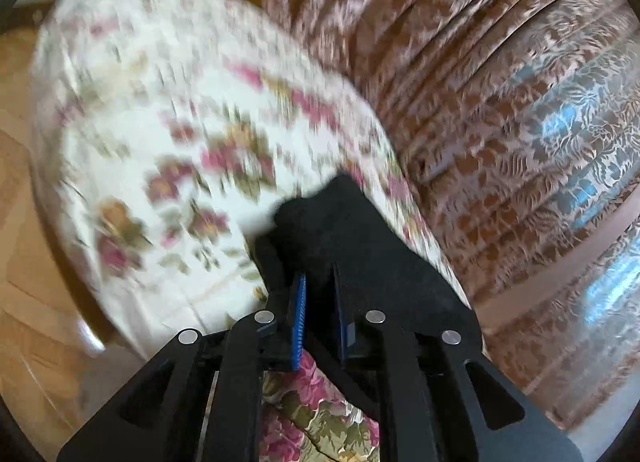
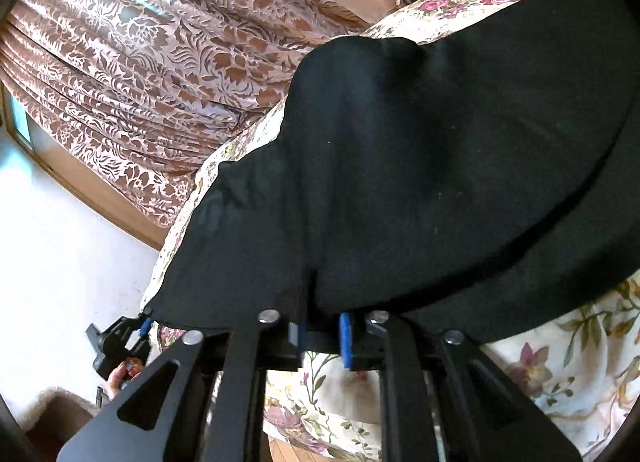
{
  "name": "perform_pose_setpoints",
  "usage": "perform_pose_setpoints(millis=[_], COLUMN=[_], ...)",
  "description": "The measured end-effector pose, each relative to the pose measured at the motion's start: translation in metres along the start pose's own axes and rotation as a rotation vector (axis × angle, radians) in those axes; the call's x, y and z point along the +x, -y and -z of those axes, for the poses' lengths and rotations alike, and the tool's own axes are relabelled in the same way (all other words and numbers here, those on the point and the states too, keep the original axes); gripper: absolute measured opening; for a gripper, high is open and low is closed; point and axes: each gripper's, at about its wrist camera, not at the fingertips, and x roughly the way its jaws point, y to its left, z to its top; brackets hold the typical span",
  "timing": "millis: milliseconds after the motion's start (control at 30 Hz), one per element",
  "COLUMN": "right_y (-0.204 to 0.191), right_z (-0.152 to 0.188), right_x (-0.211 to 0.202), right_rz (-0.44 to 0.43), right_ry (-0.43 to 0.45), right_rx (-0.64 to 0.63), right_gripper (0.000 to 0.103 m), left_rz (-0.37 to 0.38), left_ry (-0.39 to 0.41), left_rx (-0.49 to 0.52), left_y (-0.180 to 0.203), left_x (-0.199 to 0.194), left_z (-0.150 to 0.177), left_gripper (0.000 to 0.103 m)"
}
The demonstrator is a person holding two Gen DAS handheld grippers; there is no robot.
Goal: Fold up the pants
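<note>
- Right now the black pants (image 2: 420,165) lie spread over a cushion with a floral cover (image 2: 572,350), their near hem hanging at the cushion's front edge.
- Seen from the right wrist, the right gripper (image 2: 323,336) sits at that hem; a pinch of black cloth drops between its 2 blue pads (image 2: 345,338), which stand a narrow gap apart and do not plainly press the fabric.
- At the lower left of the same view, the left gripper (image 2: 136,336) meets the hem's far corner, with a hand (image 2: 120,376) behind it.
- Seen from the left wrist, which is blurred, black cloth runs up from between that gripper's blue pads (image 1: 299,322); the gap is slim, and whether the pads bite the cloth cannot be told.
- Behind the cushion hangs a brown and pink patterned curtain (image 2: 132,61).
- White wall (image 2: 60,254) shows under the curtain, and wooden floor (image 1: 24,302) lies beside the cushion in the left wrist view.
</note>
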Motion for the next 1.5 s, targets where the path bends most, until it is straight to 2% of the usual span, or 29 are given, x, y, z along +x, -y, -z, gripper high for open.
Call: perform_pose_setpoints(millis=[33, 100, 233, 300, 367, 400, 500, 600, 733, 833, 900, 1000, 1133, 1167, 1233, 1267, 1400, 1500], right_y=[-0.002, -0.005, 0.002, 0.016, 0.025, 0.031, 0.048, 0.070, 0.109, 0.131, 0.144, 0.158, 0.165, 0.165, 0.167, 0.168, 0.157, 0.136], right_z=[-0.003, -0.006, -0.015, -0.021, -0.025, -0.028, -0.040, -0.054, -0.075, -0.090, -0.100, -0.114, -0.130, -0.134, -0.141, -0.142, -0.139, -0.129], right_x=[-0.001, -0.011, -0.027, -0.035, -0.045, -0.054, -0.075, -0.095, -0.118, -0.127, -0.130, -0.132, -0.124, -0.122, -0.118, -0.116, -0.129, -0.152], right_rz=[0.000, 0.012, 0.078, 0.093, 0.100, 0.140, 0.183, 0.222, 0.239, 0.236, 0.237, 0.242, 0.269, 0.282, 0.312, 0.314, 0.304, 0.302], right_ry=[0.009, 0.047, 0.104, 0.125, 0.156, 0.186, 0.246, 0.305, 0.360, 0.390, 0.407, 0.421, 0.407, 0.405, 0.396, 0.387, 0.428, 0.473], right_rx=[-0.002, -0.019, -0.006, 0.050, 0.085, 0.098, 0.150, 0.208, 0.322, 0.384, 0.410, 0.432, 0.456, 0.453, 0.423, 0.419, 0.377, 0.305], right_gripper=[0.032, 0.048, 0.051, 0.051, 0.053, 0.058, 0.060, 0.060, 0.060, 0.060, 0.060, 0.058, 0.055, 0.051, 0.021, 0.016, 0.008, 0.007], left_rz=[-0.029, -0.061, -0.027, -0.003, 0.027, 0.041, 0.074, 0.044, -0.002, 0.082, 0.098, 0.087, 0.109, 0.113, 0.115, 0.115, 0.117, 0.115], left_ry=[0.052, 0.132, 0.169, 0.137, 0.052, 0.012, -0.095, -0.161, -0.207, -0.153, -0.147, -0.125, -0.123, -0.122, -0.120, -0.120, -0.121, -0.121], left_rx=[0.021, 0.056, 0.127, 0.201, 0.275, 0.301, 0.406, 0.482, 0.454, 0.433, 0.430, 0.461, 0.450, 0.449, 0.450, 0.450, 0.448, 0.449], left_y=[0.005, 0.016, 0.045, 0.066, 0.091, 0.100, 0.126, 0.138, 0.120, 0.103, 0.101, 0.106, 0.105, 0.105, 0.105, 0.105, 0.105, 0.105], left_x=[-0.011, -0.026, -0.032, -0.020, 0.005, 0.016, 0.058, 0.092, 0.117, 0.113, 0.111, 0.109, 0.110, 0.110, 0.109, 0.109, 0.109, 0.109], left_z=[-0.002, -0.006, -0.011, -0.007, 0.001, 0.006, 0.031, 0.054, 0.072, 0.076, 0.077, 0.081, 0.079, 0.079, 0.080, 0.080, 0.080, 0.080], left_gripper=[0.011, 0.011, 0.011, 0.011, 0.011, 0.011, 0.012, 0.011, 0.011, 0.011, 0.011, 0.011, 0.011, 0.011, 0.012, 0.012, 0.012, 0.012])
